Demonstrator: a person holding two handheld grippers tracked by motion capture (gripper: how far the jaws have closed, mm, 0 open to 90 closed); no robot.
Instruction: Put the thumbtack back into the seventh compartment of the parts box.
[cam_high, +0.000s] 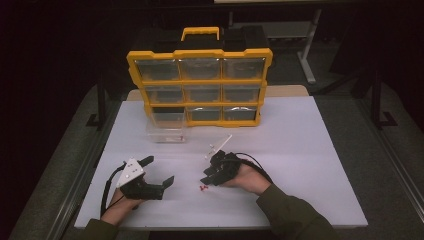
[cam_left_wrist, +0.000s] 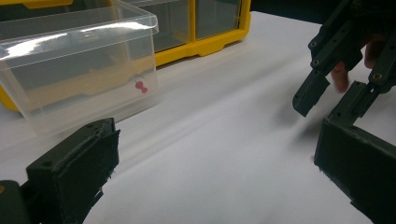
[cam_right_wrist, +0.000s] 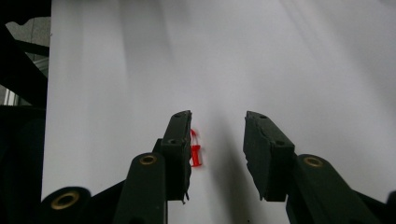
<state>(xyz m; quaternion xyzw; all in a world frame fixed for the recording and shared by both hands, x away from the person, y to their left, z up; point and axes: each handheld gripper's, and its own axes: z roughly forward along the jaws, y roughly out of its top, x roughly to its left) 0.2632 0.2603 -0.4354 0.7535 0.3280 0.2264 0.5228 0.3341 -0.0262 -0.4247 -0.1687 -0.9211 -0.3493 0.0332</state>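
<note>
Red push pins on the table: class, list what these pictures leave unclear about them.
- Push pins, high view: too small to count.
- Push pin, right gripper view: partly behind the right hand-held gripper's jaw; contact unclear.
- Pin in the clear bin, left gripper view: its point is blurred.

My feed: dim room, dark surround beyond white counter (cam_high: 300, 150); glare on clear bin (cam_left_wrist: 79, 32) lid; soft blur, streaky shadows near right tongs (cam_right_wrist: 217, 135).
</note>
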